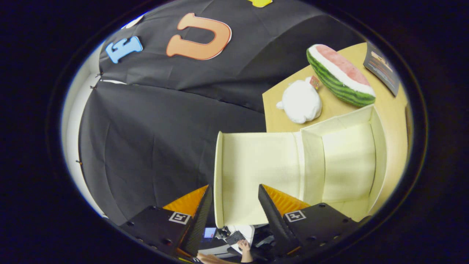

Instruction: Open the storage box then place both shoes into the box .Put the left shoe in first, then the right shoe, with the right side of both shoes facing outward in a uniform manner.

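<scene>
Gripper view: the hand-held gripper is seen with fingers spread, nothing held between them. The cream fabric-covered storage box stands open on the pale wooden table, its lid flap folded out just ahead of the fingers. The box is judged light, semi-stiff, best gripped at a rim. A watermelon-slice plush and white plush toy lie beyond.

A: Where does the storage box sit?
B: On the table, right of frame, lid flap swung out left, its edge between the spread fingers of the gripper.
A: Behind it?
B: Plush toy, watermelon slice, card, upper right.
</scene>
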`<state>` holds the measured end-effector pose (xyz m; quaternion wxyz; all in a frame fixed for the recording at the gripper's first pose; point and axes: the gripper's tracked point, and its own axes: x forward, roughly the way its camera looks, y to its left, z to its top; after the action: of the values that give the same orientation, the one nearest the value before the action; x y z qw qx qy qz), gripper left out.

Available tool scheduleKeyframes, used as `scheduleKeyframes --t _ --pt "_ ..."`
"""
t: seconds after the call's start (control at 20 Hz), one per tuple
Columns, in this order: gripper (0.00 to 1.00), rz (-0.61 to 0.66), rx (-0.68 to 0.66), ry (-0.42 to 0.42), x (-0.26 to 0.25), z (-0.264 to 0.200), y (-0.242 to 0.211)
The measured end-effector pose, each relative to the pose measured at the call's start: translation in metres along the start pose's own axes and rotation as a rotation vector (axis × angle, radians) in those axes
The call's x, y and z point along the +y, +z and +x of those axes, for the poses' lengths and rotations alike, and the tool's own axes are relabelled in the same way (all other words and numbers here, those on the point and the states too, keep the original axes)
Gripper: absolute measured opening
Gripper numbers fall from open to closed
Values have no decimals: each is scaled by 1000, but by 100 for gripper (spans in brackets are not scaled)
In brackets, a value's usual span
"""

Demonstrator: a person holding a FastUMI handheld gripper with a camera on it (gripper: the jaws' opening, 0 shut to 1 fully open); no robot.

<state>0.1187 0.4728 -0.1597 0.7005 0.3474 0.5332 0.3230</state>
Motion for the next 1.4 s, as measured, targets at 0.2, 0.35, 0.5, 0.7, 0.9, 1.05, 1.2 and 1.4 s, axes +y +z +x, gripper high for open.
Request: scheduleKeyframes --t 0.2,0.35,0.5,0.7,0.9,1.05,1.2,1.4 --pt "90 -55 -34 -55 -19 -19 10" --pt "95 -100 -56 -123 -47 -39 19" --pt "95 -104 -59 -178 -82 -62 28" --pt "95 -118 -64 -299 -150 -99 37" --pt "95 -162 -56 -448 -230 -142 42" --pt "95 -153 -59 -533 -287 -178 42" --pt "95 -142 -43 -606 -342 -206 36" --pt "95 -200 -7 -713 -406 -229 34"
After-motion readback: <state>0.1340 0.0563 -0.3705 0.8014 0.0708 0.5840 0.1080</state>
